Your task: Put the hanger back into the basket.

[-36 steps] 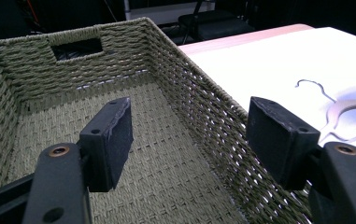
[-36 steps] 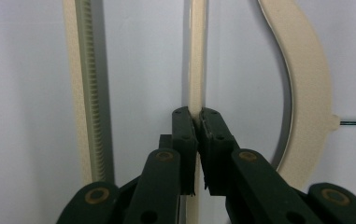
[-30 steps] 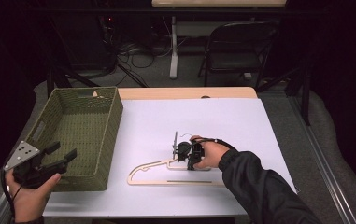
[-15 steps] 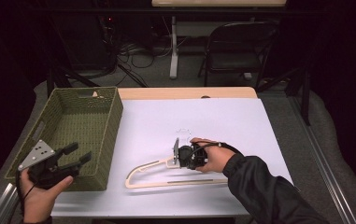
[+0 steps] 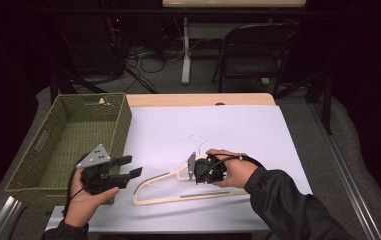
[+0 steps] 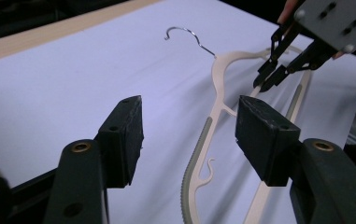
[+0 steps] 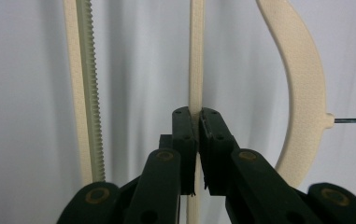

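Note:
A cream hanger (image 5: 160, 177) with a wire hook lies flat on the white table cover (image 5: 238, 130), near the front. My right gripper (image 5: 194, 175) is shut on one thin bar of it; the right gripper view has the jaws (image 7: 197, 119) pinching that bar of the hanger (image 7: 302, 70). My left gripper (image 5: 131, 166) is open and held just left of the hanger's left end, with nothing between its fingers. The left gripper view looks between its wide jaws (image 6: 189, 135) along the hanger (image 6: 220, 88) to the right gripper (image 6: 267, 77) beyond.
A green woven basket (image 5: 123, 125) stands at the table's left side, close behind the left hand. A wooden strip (image 5: 203, 99) runs along the far table edge. A folding chair (image 5: 258, 50) and cables sit on the floor beyond.
My left gripper has moved right and forward from the front left corner, past the basket, toward the hanger's left end. The right gripper stays shut on the hanger, nearly still.

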Available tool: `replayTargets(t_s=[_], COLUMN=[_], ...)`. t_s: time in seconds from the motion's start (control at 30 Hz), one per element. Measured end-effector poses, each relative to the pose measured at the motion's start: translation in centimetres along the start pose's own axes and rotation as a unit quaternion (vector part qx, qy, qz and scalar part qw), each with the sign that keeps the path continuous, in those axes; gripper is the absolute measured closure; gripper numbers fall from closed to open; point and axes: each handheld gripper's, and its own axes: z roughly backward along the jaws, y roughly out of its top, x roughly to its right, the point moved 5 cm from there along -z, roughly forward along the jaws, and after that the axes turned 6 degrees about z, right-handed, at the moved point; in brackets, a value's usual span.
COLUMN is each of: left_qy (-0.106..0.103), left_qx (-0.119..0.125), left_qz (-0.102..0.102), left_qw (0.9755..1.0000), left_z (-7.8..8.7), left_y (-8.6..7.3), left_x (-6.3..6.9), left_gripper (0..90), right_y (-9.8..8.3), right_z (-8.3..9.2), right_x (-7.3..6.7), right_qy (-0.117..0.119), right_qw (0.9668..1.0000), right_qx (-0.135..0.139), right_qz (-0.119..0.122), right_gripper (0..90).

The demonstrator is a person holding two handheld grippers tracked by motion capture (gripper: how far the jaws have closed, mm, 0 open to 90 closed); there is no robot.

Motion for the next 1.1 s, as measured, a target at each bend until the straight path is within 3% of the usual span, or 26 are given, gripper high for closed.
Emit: replayTargets(t_s=[0.03, 0.1, 0.2, 0.27, 0.33, 0.37, 0.4, 0.53, 0.93, 1.1], left_qy=[0.000, -0.008, -0.026, -0.055, -0.072, -0.072, -0.078, -0.090, -0.082, -0.071], left_qx=[0.000, -0.025, -0.034, -0.056, -0.070, -0.070, -0.084, -0.105, -0.150, -0.156], left_qz=[0.000, 0.002, 0.009, 0.028, 0.033, 0.033, 0.034, 0.032, 0.033, 0.033], left_qw=[1.0000, 0.9997, 0.9990, 0.9965, 0.9944, 0.9944, 0.9927, 0.9899, 0.9847, 0.9846], left_z=[0.0, -1.8, -2.9, -4.6, -5.8, -5.8, -6.7, -8.1, -10.8, -11.2], left_y=[0.0, 0.2, 0.3, 0.5, 0.5, 0.5, 0.4, 0.3, -0.8, -1.0], left_x=[0.0, 0.1, 0.2, 0.5, 0.7, 0.7, 1.1, 1.4, 1.7, 1.5], left_gripper=[42.1, 42.2, 45.5, 49.3, 52.1, 52.6, 54.1, 57.0, 62.3, 65.2], right_y=[0.0, 0.2, 0.4, 0.8, 1.2, 1.2, 1.5, 1.9, 2.7, 2.7], right_z=[0.0, 0.1, 0.1, 0.2, 0.3, 0.3, 0.3, 0.2, -0.2, -0.3], right_x=[0.0, -0.2, -0.2, -0.3, -0.3, -0.3, -0.4, -0.6, -0.9, -0.9], right_qy=[0.000, -0.002, 0.000, -0.001, -0.005, -0.005, -0.007, -0.010, -0.012, -0.014], right_qw=[1.0000, 1.0000, 1.0000, 0.9999, 0.9998, 0.9998, 0.9996, 0.9994, 0.9989, 0.9987], right_qx=[0.000, 0.000, -0.003, -0.003, 0.000, 0.000, 0.006, 0.003, 0.009, 0.004], right_qz=[0.000, 0.003, 0.004, 0.014, 0.020, 0.020, 0.026, 0.032, 0.045, 0.049], right_gripper=[85.5, 85.5, 85.5, 85.5, 85.6, 85.6, 85.5, 85.5, 85.5, 85.5])
